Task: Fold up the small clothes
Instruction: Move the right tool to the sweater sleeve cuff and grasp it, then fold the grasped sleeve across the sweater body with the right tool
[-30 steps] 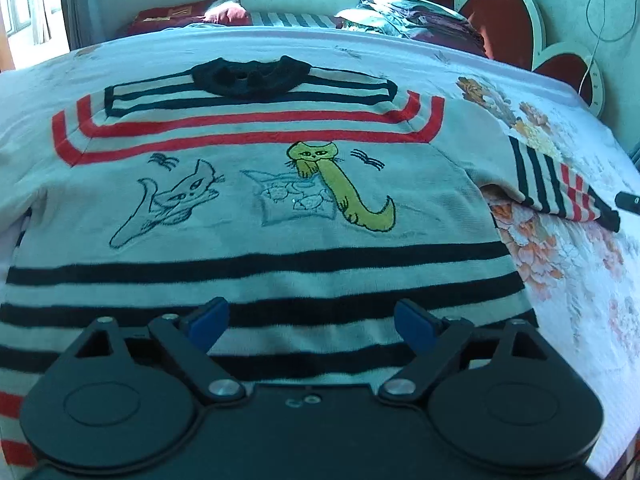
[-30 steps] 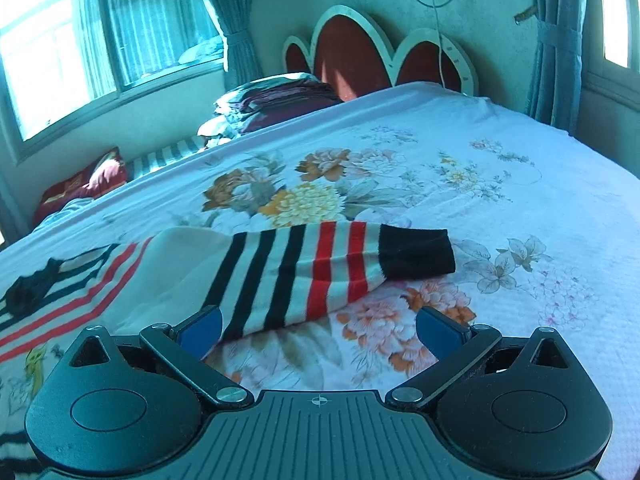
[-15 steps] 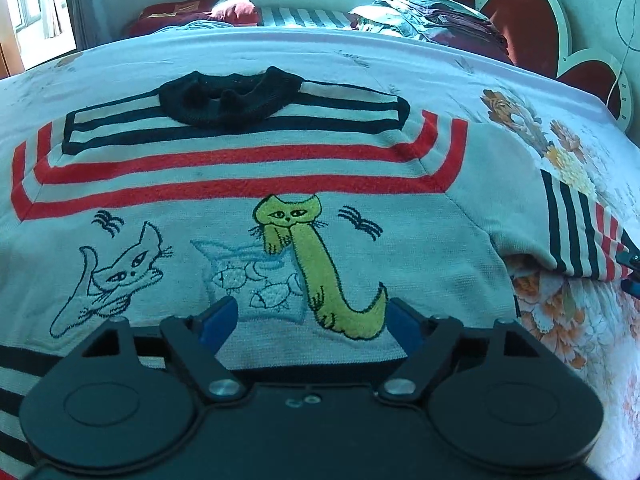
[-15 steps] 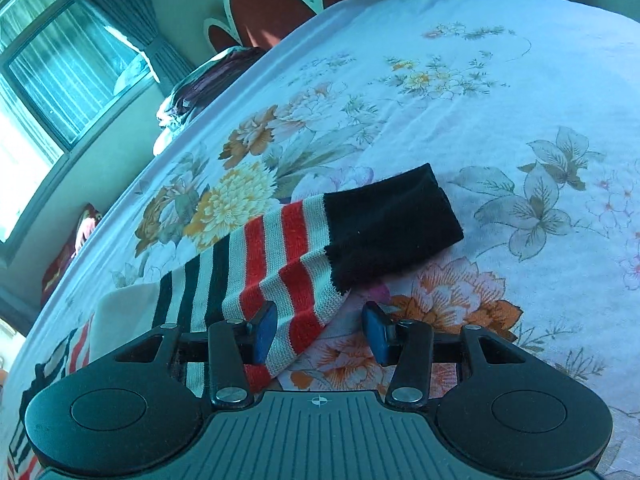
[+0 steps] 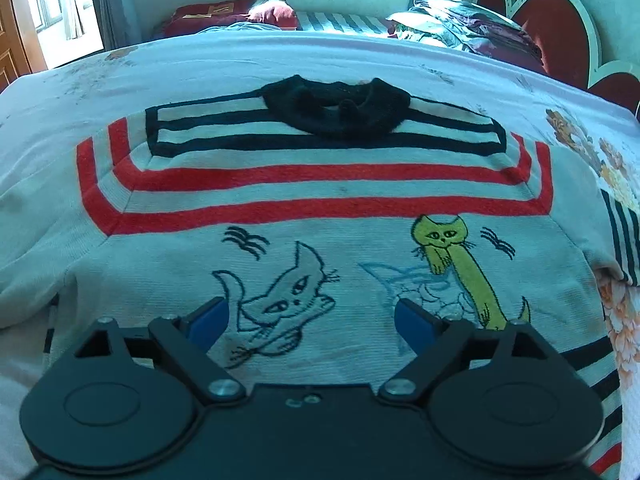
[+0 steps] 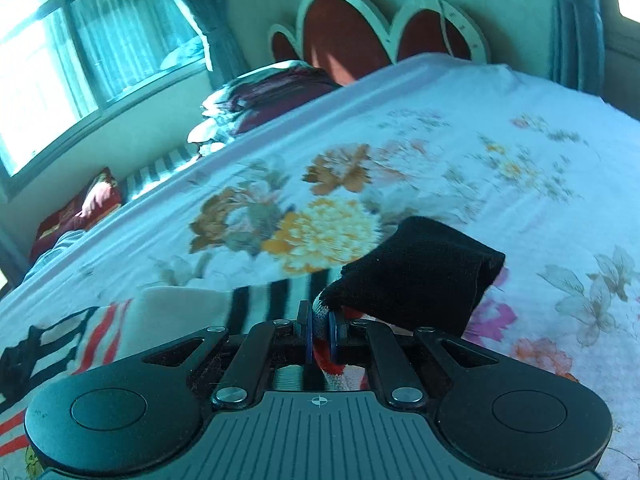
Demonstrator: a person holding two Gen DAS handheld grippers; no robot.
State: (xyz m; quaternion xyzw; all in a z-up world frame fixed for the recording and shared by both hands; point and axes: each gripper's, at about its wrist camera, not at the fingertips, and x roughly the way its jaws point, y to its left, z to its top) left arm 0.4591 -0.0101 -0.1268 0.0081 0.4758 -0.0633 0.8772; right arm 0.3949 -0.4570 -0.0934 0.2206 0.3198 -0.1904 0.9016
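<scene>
A small grey sweater [image 5: 320, 216] with red and black stripes, a black collar [image 5: 338, 106] and two embroidered cats lies flat on the bed. My left gripper [image 5: 312, 320] hovers over its chest, jaws opening wide, with nothing between them. In the right wrist view my right gripper [image 6: 320, 330] is closing on the sweater's striped sleeve [image 6: 320, 320] just behind the black cuff [image 6: 420, 272]. The pads pinch the fabric and the cuff stands lifted off the bedsheet.
The bed wears a white floral sheet [image 6: 440, 152]. A red scalloped headboard [image 6: 380, 36] and a pile of folded bedding [image 5: 464, 28] stand at the far end. Red pillows [image 5: 228, 12] lie along the wall under a window [image 6: 80, 52].
My right gripper went from wide open to pinched on the sleeve near the cuff, and the cuff has risen. My left gripper slid up the sweater from the hem stripes to the cats.
</scene>
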